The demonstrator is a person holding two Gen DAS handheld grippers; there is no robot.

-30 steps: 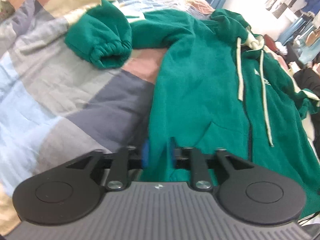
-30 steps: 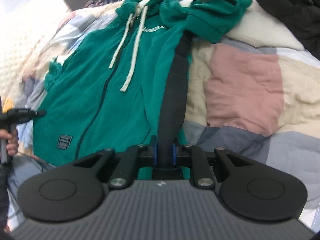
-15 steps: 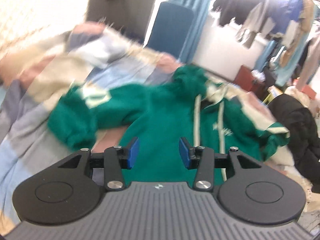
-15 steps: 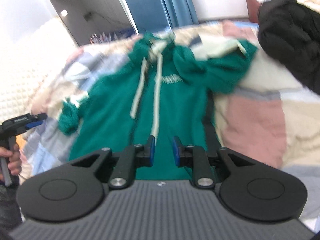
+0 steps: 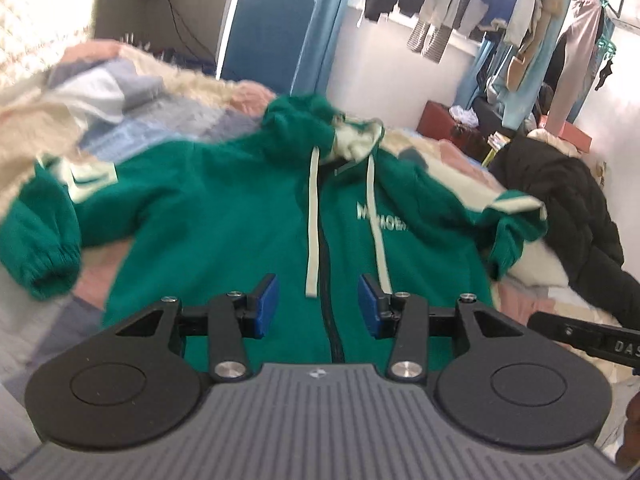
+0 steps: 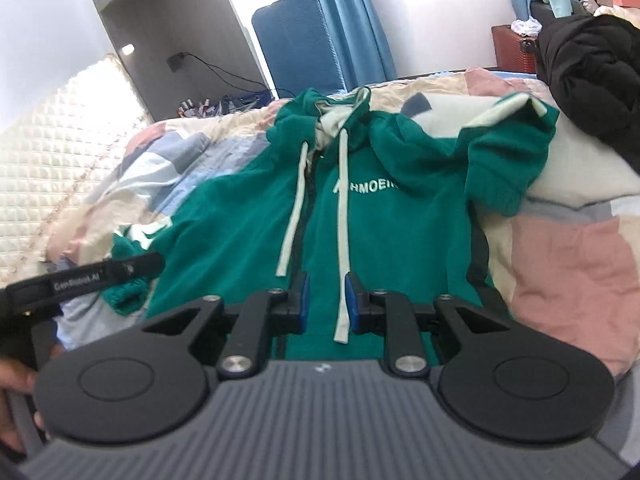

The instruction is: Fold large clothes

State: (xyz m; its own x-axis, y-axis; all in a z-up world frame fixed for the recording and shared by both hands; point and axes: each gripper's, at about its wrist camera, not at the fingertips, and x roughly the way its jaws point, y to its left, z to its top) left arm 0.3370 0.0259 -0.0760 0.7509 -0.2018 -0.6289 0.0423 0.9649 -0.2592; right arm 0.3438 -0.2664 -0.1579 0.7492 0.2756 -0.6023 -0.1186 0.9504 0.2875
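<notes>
The green hoodie lay front-up on the patchwork bed, zip closed, hood toward 12 o'clock, one sleeve bunched at 9 o'clock and the other at 3 o'clock beside a black jacket. The left gripper hovered above the hem with its jaws spread and nothing between them. The right gripper hovered with jaws narrowly parted, not pinching; a drawstring merely showed through the gap.

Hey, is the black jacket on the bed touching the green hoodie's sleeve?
Cannot tell. In the left wrist view the black jacket lies right beside the green hoodie sleeve, but neither view shows contact or a gap plainly.
</notes>
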